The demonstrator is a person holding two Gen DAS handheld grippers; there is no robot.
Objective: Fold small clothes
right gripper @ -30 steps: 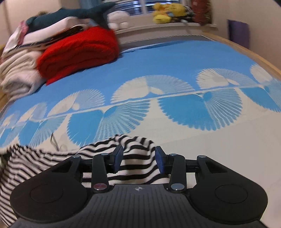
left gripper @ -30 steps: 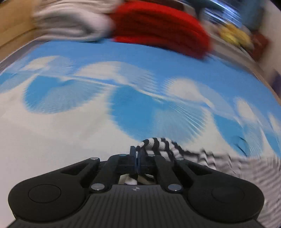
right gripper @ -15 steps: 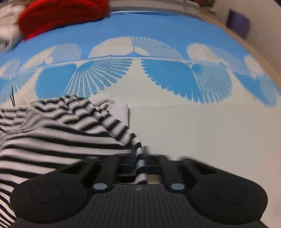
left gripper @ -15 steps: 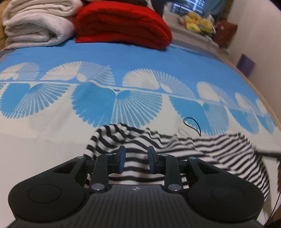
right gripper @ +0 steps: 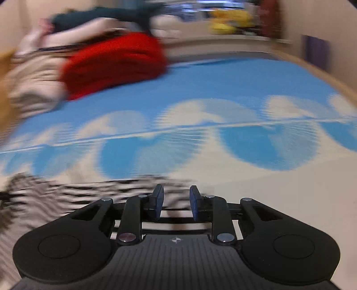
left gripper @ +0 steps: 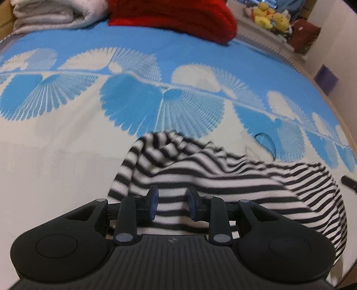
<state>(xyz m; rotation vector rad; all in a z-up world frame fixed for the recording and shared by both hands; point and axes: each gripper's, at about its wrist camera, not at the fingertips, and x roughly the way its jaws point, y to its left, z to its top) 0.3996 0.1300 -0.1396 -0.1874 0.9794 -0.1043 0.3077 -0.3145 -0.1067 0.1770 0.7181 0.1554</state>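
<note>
Bedspread (left gripper: 67, 169) in blue and white fan print lies under a crumpled black-and-white striped top (left gripper: 223, 178), which sits at five o'clock in the left wrist view. The left gripper (left gripper: 173, 206) hovers over the top's near edge, jaws parted, pads clear of the cloth. The right gripper (right gripper: 176, 204), blurred, has just been opening; stripes show between its jaws, unpinched. A red blanket (left gripper: 178, 15) and white folded blanket (left gripper: 51, 13) rest at twelve o'clock.

striped garment (left gripper: 223, 178) | black-and-white | rumpled heap | lying on bedspread (left gripper: 55, 167)
</note>
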